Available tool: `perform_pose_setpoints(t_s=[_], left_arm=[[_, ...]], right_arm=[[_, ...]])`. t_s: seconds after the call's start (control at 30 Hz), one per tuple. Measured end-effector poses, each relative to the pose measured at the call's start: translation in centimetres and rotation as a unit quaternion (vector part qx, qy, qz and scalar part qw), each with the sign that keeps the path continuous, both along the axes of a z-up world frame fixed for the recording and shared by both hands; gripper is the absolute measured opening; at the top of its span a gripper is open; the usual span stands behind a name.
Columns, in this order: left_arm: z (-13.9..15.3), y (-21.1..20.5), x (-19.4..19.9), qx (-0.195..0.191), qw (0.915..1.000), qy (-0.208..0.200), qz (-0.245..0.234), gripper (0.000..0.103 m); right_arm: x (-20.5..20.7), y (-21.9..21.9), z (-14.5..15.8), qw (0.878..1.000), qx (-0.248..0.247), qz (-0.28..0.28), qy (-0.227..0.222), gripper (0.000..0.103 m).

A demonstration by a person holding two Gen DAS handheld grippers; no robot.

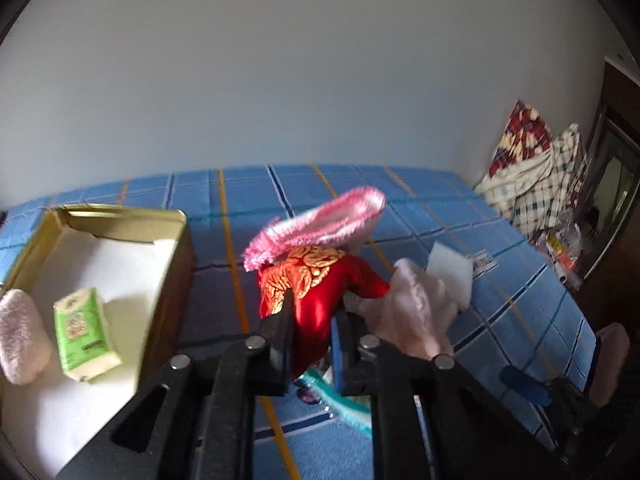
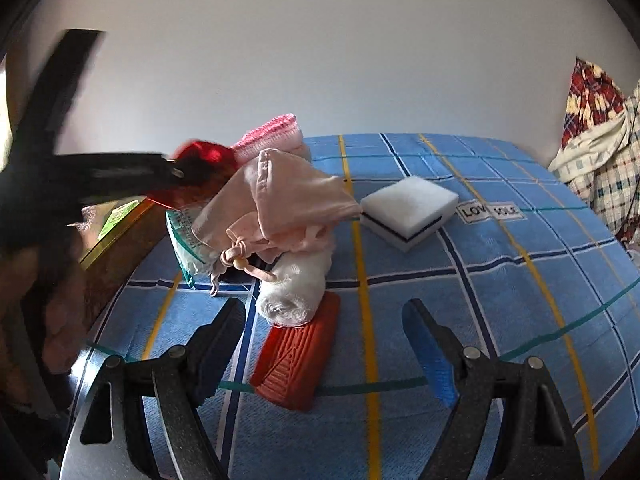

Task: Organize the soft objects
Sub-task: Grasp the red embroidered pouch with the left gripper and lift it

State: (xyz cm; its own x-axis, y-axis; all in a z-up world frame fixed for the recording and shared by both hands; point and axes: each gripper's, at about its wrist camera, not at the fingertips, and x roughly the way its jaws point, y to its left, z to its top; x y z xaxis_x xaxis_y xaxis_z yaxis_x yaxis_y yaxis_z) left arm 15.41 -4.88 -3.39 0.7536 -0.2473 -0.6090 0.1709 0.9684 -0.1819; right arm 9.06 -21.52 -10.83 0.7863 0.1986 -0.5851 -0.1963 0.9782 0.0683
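1. The left gripper [image 1: 310, 320] is clamped on the red satin pouch [image 1: 320, 296], which sits in the pile of soft things on the blue checked bedsheet [image 1: 500, 288].
2. The box [image 1: 120, 216] lies directly left of the pinched pouch, just beside it; the left hand is much the nearer.
3. The right gripper [image 2: 324, 344] hangs with its fingers spread and empty; the white cloth roll [image 2: 292, 288] and the red-orange piece [image 2: 296, 360] lie just ahead between them.
4. In the box: one green tissue pack [image 1: 86, 334] and one pale pink fluffy piece [image 1: 20, 336].
5. On the sheet: one pink knit piece [image 1: 320, 224], one pale pink drawstring bag [image 2: 288, 204], one white sponge block [image 2: 408, 208].
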Motion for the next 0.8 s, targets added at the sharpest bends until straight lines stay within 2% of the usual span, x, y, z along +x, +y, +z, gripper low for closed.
perform_pose_setpoints(t_s=[0.17,0.6,0.8], left_arm=[[2.3,0.7,-2.5,-0.002,0.9987,-0.050,0.006,0.012],[3.7,1.6,-5.6,-0.006,0.9971,-0.076,0.002,0.012],[4.0,2.6,-7.3,-0.001,0.9965,-0.083,0.009,0.012]], right_arm=[[0.0,0.0,0.1,1.000,0.005,-0.007,-0.006,0.082],[0.4,2.1,-0.1,0.999,-0.034,0.010,0.010,0.082],[1.5,2.7,0.2,0.998,-0.049,0.009,0.023,0.078]])
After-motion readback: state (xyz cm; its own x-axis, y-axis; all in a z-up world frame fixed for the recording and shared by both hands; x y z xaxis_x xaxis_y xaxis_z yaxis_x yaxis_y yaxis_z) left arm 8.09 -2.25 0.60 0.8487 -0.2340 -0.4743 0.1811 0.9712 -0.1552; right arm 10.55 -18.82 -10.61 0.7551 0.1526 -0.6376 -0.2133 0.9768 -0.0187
